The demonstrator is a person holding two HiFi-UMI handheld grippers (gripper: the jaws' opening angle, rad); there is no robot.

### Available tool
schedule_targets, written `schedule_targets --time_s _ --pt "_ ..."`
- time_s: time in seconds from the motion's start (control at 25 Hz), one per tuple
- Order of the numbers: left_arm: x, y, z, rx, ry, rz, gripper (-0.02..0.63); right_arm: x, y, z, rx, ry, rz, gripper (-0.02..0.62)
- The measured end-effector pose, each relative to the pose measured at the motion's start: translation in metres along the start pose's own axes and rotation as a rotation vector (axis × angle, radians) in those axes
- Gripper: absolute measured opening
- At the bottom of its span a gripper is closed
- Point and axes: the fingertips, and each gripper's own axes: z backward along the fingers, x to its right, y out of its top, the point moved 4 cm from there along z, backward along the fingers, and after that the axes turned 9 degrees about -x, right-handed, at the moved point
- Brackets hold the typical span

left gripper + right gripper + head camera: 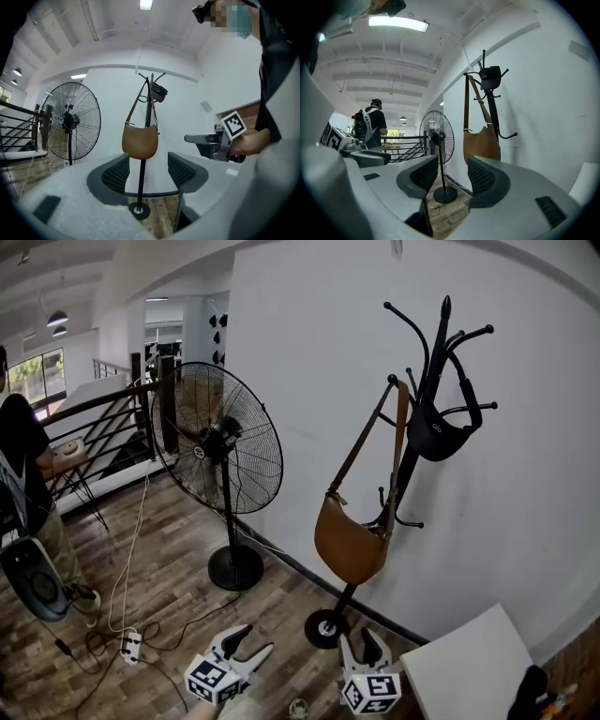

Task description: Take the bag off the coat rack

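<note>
A tan leather bag [352, 540] hangs by its long strap from a hook of the black coat rack [412, 451] against the white wall. A black cap-like item [441, 437] hangs higher on the rack. Both grippers are low in the head view, well short of the rack. My left gripper [255, 638] is open and empty, with the bag [139, 143] seen far off between its jaws [147, 171]. My right gripper [358, 641] is open and empty too. In the right gripper view the bag [482, 144] hangs beyond and right of the gripper [452, 176].
A large black pedestal fan [225, 451] stands left of the rack, with cables and a power strip [131, 645] on the wood floor. A white table [469, 667] is at lower right. A person [23, 465] stands by the railing [103, 427] at far left.
</note>
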Motion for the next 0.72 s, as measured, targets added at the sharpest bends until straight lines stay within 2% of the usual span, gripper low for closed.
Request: schedule_targets --time_s 0.44,0.72 --pt "-0.028 0.031 -0.089 0.012 0.013 0.013 0.249 0.075 0.033 -0.052 0.042 -0.010 -0.030 0.179" --pt "-0.037 0.052 -0.149 0.032 0.008 -0.008 0.249 0.111 0.062 -0.079 0.098 0.004 0.000 0.179"
